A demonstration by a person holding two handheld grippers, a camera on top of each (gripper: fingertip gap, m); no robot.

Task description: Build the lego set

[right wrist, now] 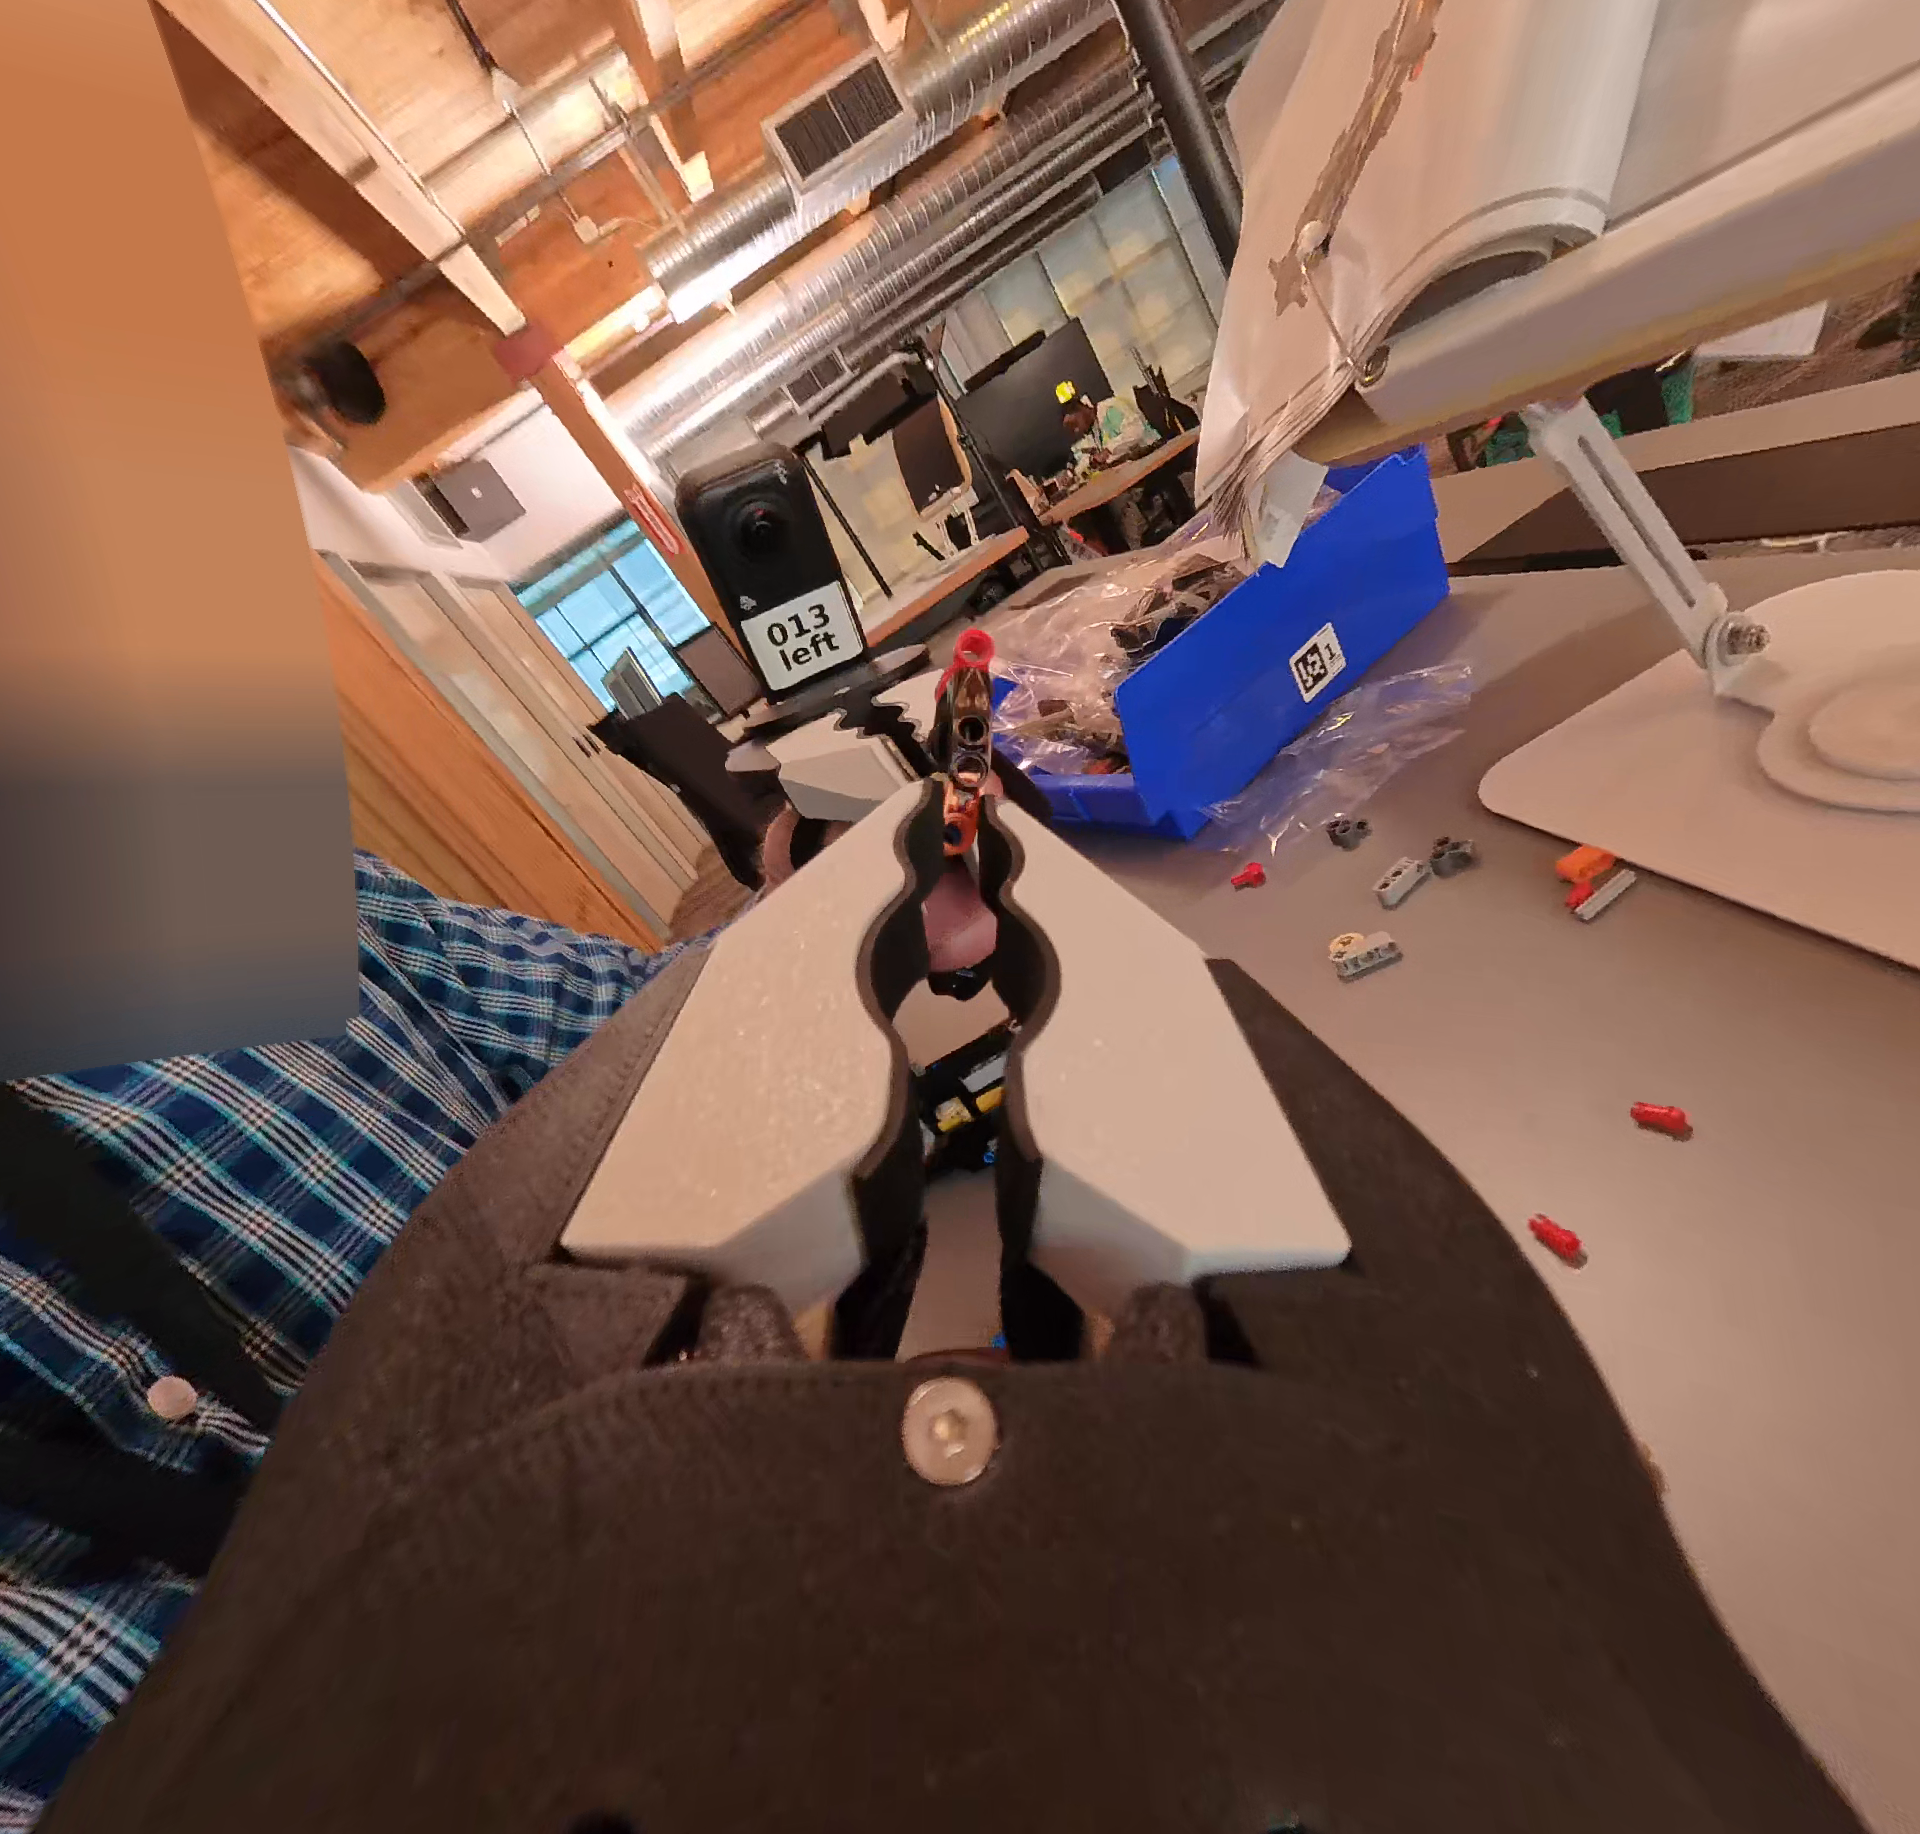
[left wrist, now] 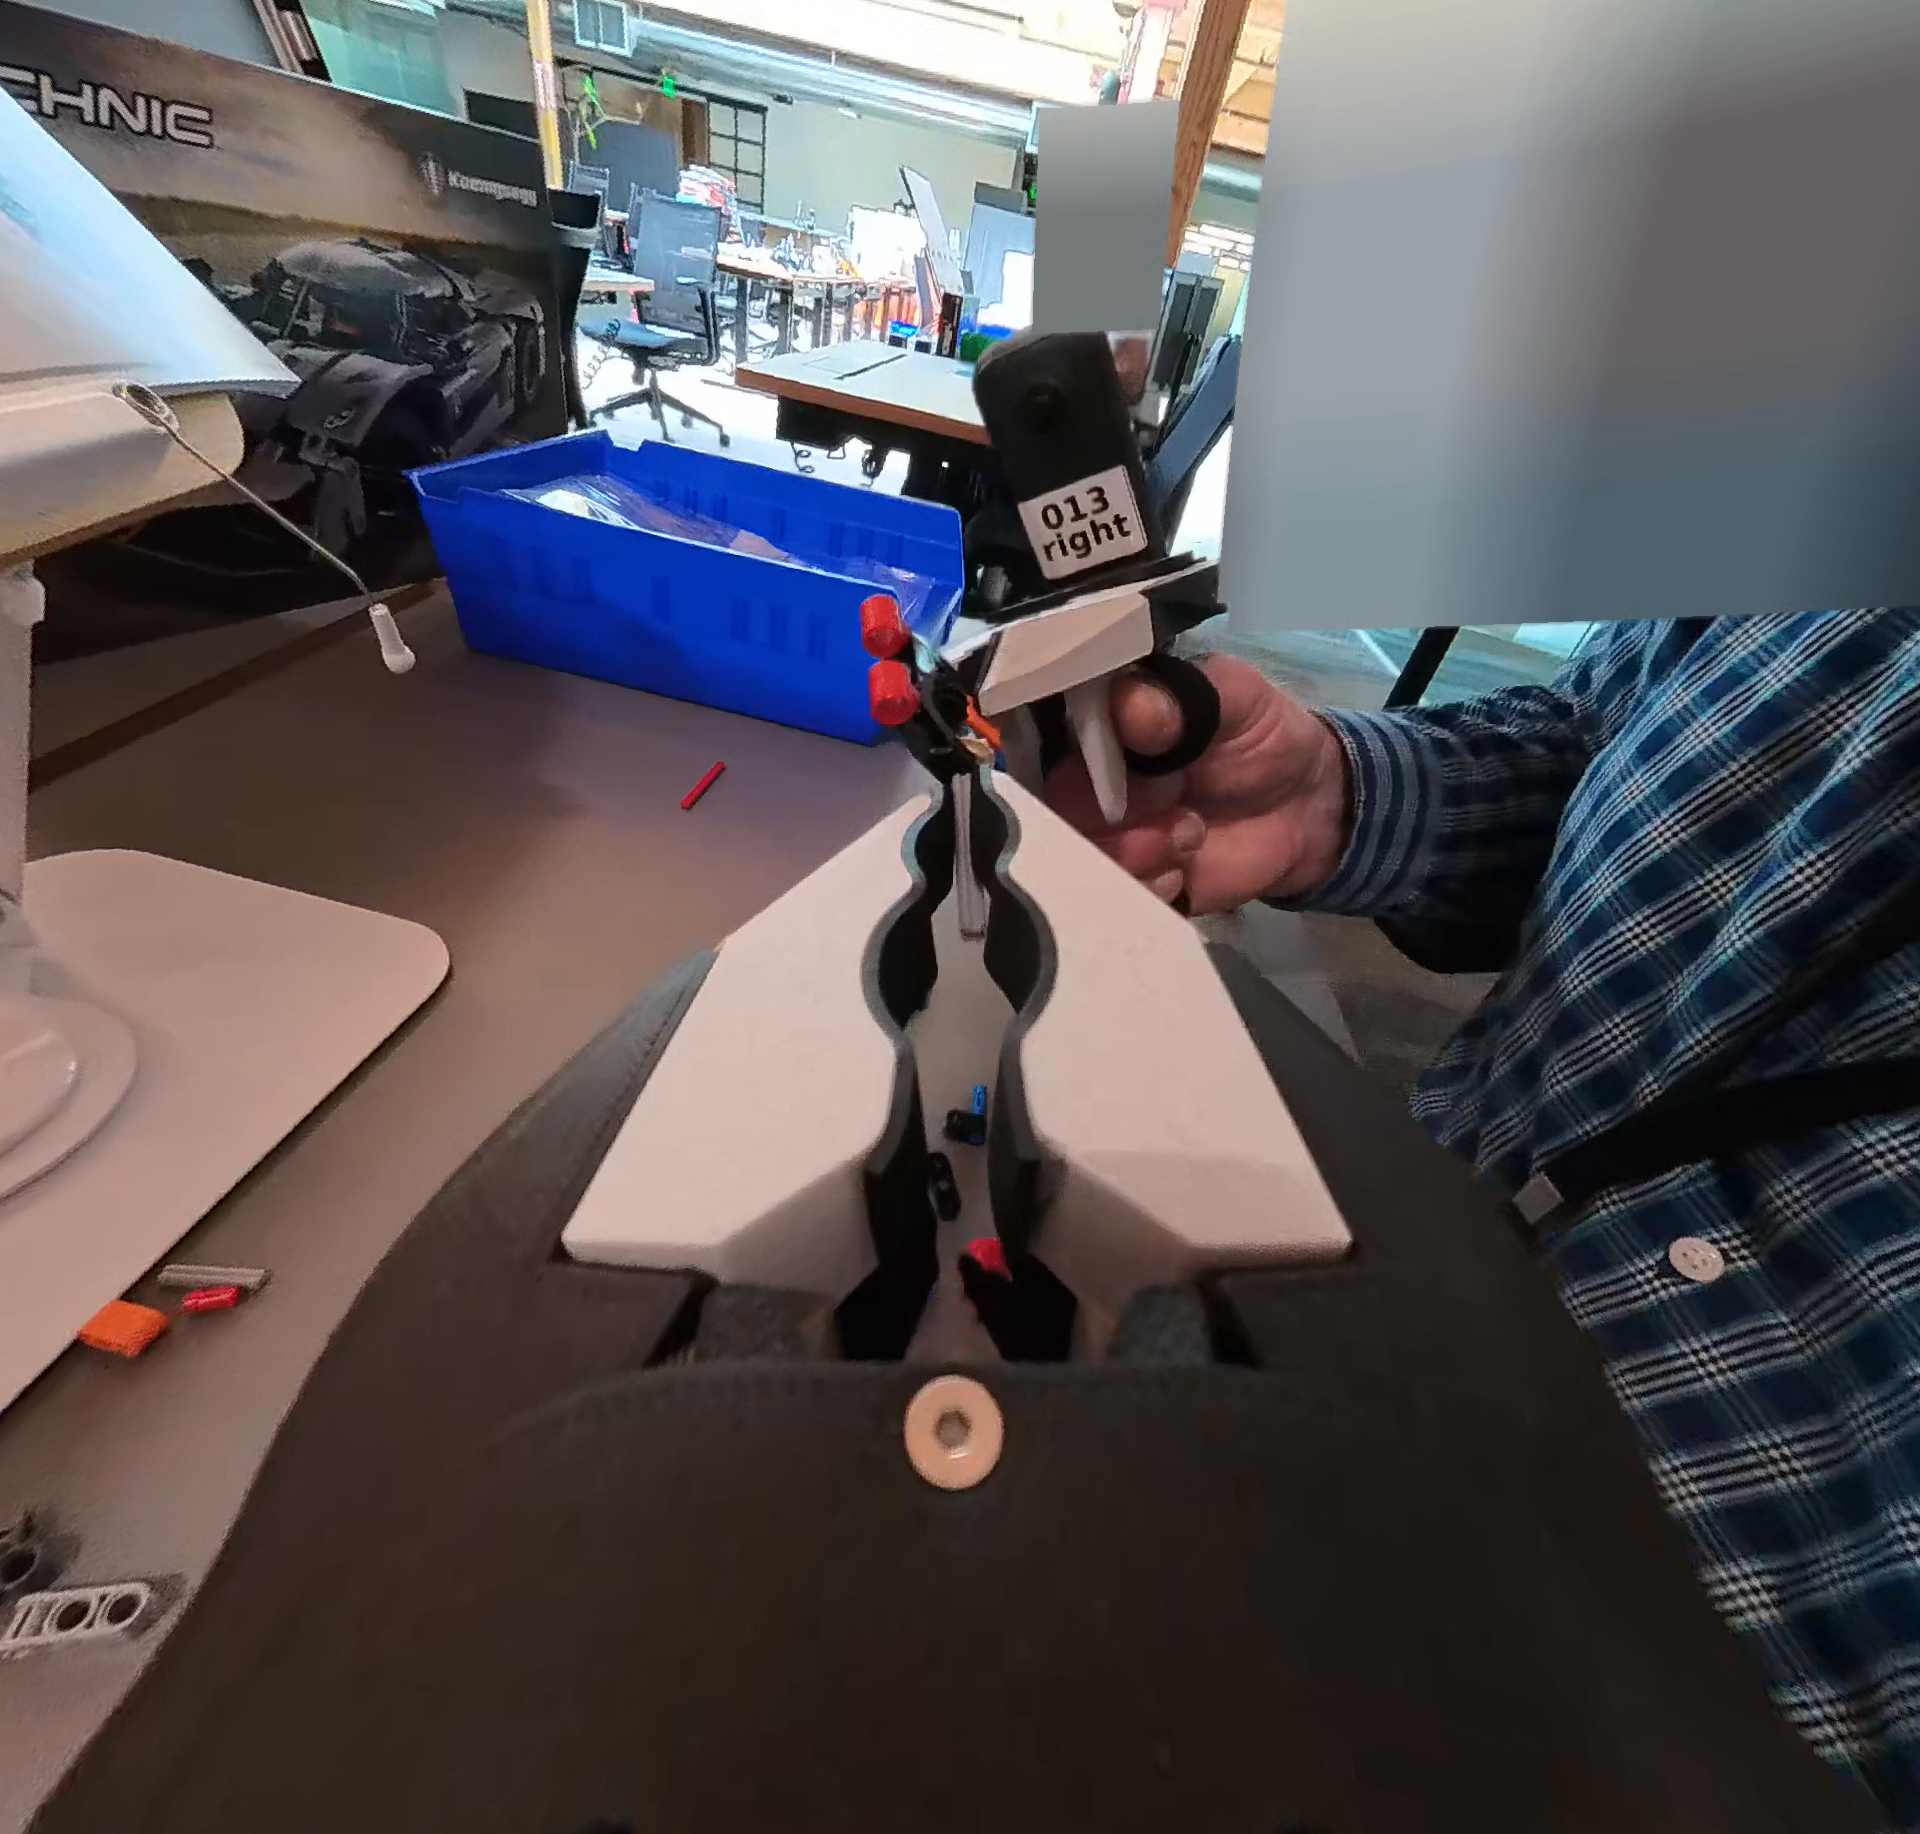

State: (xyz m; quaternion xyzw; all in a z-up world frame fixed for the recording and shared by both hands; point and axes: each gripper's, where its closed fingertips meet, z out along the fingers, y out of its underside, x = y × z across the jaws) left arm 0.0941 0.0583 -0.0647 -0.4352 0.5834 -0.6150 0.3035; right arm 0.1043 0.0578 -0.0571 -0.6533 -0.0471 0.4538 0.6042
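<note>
While both tools are meeting above the grey table (right wrist: pixel 1351 1109), I am pinching a light grey axle (left wrist: pixel 968 865) in my left gripper (left wrist: pixel 961 808), and my right gripper (right wrist: pixel 961 818) is clamping the small lego assembly (right wrist: pixel 966 745) with red pins, near the blue bin (left wrist: pixel 686 579).
</note>
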